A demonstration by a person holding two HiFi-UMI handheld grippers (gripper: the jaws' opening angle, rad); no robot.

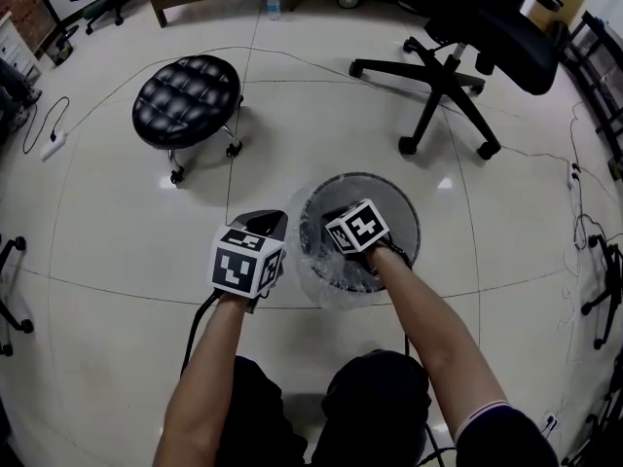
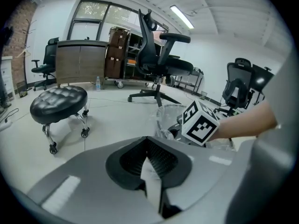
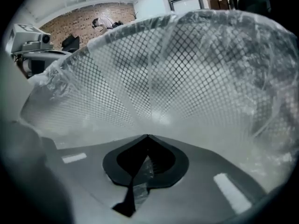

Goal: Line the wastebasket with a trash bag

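Observation:
A round wire-mesh wastebasket (image 1: 397,198) stands on the pale floor just ahead of me, with a clear trash bag (image 1: 313,278) draped inside it and bunched over its near rim. My right gripper (image 1: 343,220) reaches down inside the basket. In the right gripper view it (image 3: 147,136) is shut on crinkled clear film, with the lined mesh wall (image 3: 154,69) close in front. My left gripper (image 1: 271,224) hovers at the basket's left rim. A pale strip of bag film sits between its (image 2: 148,146) closed jaws. The left gripper view shows the basket (image 2: 167,112) beyond.
A black tufted stool on castors (image 1: 187,100) stands at the far left. A black office chair (image 1: 467,56) is at the far right. A water bottle (image 1: 274,0) stands by the back desk. Thin cables and a power strip (image 1: 54,144) lie on the floor.

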